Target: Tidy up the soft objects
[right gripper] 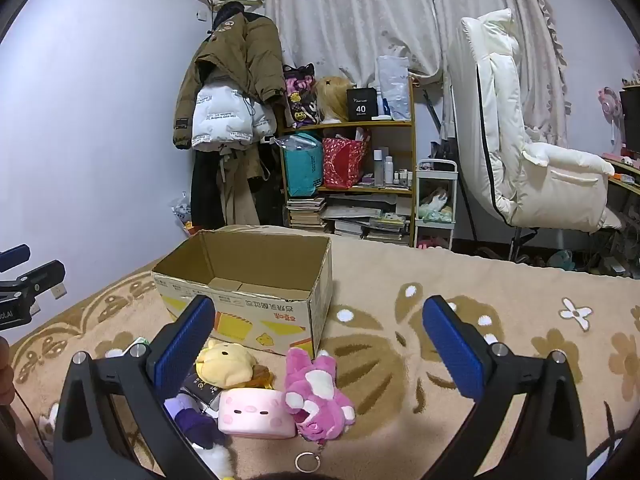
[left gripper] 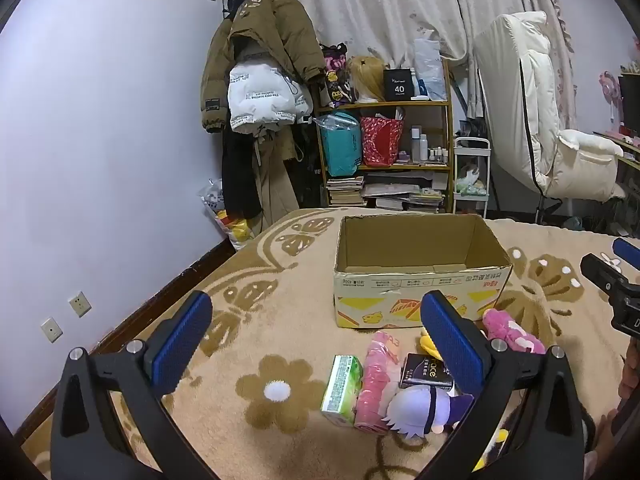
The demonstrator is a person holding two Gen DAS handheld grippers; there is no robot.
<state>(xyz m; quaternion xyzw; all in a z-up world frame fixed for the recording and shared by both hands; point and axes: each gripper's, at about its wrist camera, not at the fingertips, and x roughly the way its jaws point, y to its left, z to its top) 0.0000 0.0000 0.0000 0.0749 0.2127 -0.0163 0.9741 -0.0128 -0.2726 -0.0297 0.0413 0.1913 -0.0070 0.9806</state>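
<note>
An open, empty cardboard box [left gripper: 420,272] stands on the beige flowered blanket; it also shows in the right wrist view [right gripper: 248,300]. In front of it lie a pink plush [right gripper: 316,394], a yellow plush [right gripper: 226,364], a pink square plush [right gripper: 256,412], a purple-haired doll [left gripper: 420,408], a pink roll [left gripper: 376,380], a green carton [left gripper: 342,388] and a black packet [left gripper: 426,372]. My left gripper [left gripper: 316,340] is open and empty above the blanket, left of the pile. My right gripper [right gripper: 320,344] is open and empty above the pink plush.
A wooden shelf [left gripper: 384,148] with bags and books, hanging coats [left gripper: 256,92], and a white chair [right gripper: 532,152] stand beyond the bed. The wall [left gripper: 100,140] runs along the left. The blanket [right gripper: 500,320] stretches to the right of the box.
</note>
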